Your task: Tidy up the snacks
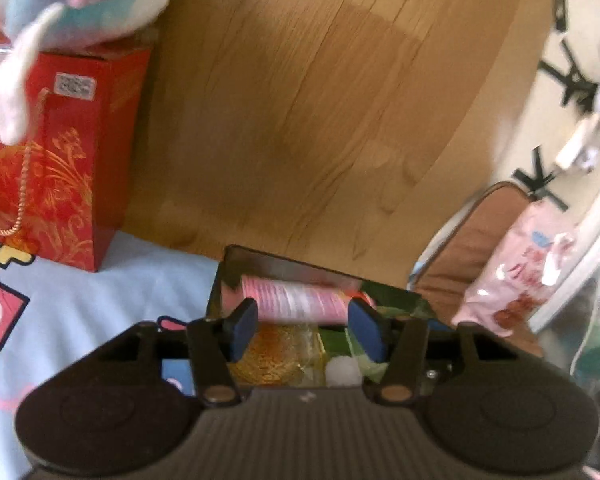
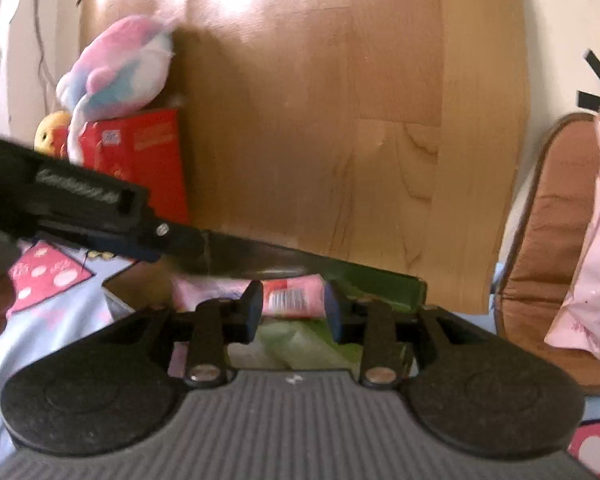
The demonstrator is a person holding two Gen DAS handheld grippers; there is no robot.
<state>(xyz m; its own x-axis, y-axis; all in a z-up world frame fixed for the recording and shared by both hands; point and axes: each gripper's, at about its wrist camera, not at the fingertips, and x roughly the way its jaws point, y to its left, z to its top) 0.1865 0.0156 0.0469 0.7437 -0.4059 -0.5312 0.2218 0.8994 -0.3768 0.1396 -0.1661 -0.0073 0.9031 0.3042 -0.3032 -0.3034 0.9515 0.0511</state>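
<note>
A dark-walled open box (image 1: 284, 259) stands on the blue patterned sheet and holds snack packets. A pink packet (image 1: 300, 303) lies along its far wall, with a golden packet (image 1: 276, 354) and green packets (image 1: 338, 340) nearer to me. My left gripper (image 1: 304, 320) hovers over the box, open, with nothing pressed between its blue pads (image 1: 244, 330). In the right wrist view the same box (image 2: 360, 274) shows the pink packet (image 2: 290, 298) and a green packet (image 2: 300, 344). My right gripper (image 2: 294, 306) is open above them. The left gripper (image 2: 168, 236) reaches in from the left.
A red gift bag (image 1: 60, 160) with a pastel plush toy (image 1: 80, 0) on top stands left of the box. A wooden headboard (image 1: 320, 100) rises behind. On the right a brown cushion (image 1: 460, 264) and a pink plastic bag (image 1: 516, 280) lean by the wall.
</note>
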